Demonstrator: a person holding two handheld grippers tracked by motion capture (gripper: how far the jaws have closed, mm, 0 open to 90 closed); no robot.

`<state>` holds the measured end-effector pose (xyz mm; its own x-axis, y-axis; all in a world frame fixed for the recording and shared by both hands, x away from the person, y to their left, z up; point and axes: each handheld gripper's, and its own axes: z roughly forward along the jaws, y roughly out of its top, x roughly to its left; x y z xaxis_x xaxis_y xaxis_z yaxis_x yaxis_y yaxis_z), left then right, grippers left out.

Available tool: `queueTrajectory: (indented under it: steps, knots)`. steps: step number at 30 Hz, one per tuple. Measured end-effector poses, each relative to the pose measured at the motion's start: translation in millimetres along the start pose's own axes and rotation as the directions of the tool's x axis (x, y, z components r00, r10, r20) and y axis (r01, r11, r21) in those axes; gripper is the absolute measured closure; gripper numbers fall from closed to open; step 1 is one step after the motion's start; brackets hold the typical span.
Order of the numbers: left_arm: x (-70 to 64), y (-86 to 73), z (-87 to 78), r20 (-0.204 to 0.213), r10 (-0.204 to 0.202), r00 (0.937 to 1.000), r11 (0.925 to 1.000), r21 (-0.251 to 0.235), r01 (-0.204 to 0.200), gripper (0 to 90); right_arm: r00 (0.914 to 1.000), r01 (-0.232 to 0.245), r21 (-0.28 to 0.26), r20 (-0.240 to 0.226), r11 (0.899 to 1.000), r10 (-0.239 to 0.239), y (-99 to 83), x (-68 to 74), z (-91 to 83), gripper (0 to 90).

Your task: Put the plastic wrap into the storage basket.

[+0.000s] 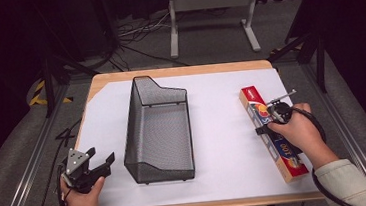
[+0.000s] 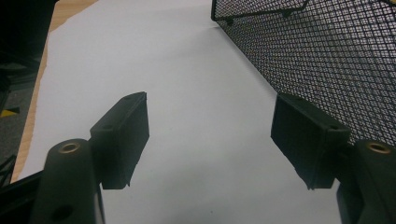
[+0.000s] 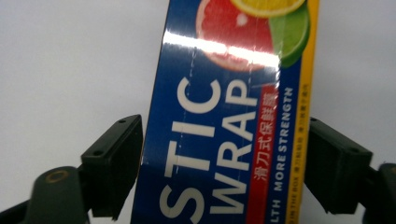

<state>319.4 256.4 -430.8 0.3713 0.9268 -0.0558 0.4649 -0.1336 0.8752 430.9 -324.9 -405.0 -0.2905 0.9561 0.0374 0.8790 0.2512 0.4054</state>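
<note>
Right gripper (image 1: 274, 118), jaws wide, straddles the wrap box (image 3: 224, 140) ungrasped; left gripper (image 1: 101, 163) waits wide beside the empty basket (image 1: 132, 132).

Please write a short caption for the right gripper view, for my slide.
The right gripper straddles a plastic wrap box lying on white paper, one jaw on each side.

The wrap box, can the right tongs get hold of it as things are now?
Probably yes. The right tongs already straddle the wrap box, one jaw on each long side, open, with nothing between them and the box. It lies flat on the white sheet, apart from the basket.
</note>
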Motion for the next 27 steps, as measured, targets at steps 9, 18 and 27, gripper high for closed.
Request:
queueTrajectory:
  steps: [9,18,27]
  knots:
    - [1.2,-0.7,-1.1,-0.007,-0.009,0.9999,1.0000,0.000,0.009,28.4,0.9973,-0.045,0.056,0.061,0.997,0.041,-0.7,5.0,2.9,37.3]
    - [1.6,-0.8,-1.7,-0.012,-0.010,0.9999,0.9999,0.001,0.010,28.5,0.9924,-0.089,0.033,0.089,0.996,0.085,-2.4,8.1,-0.5,40.7]
    - [1.4,-0.7,-1.4,-0.012,-0.011,0.9999,0.9999,0.001,0.011,28.5,0.9937,-0.092,-0.018,0.061,0.996,0.093,0.9,10.8,-13.2,40.8]
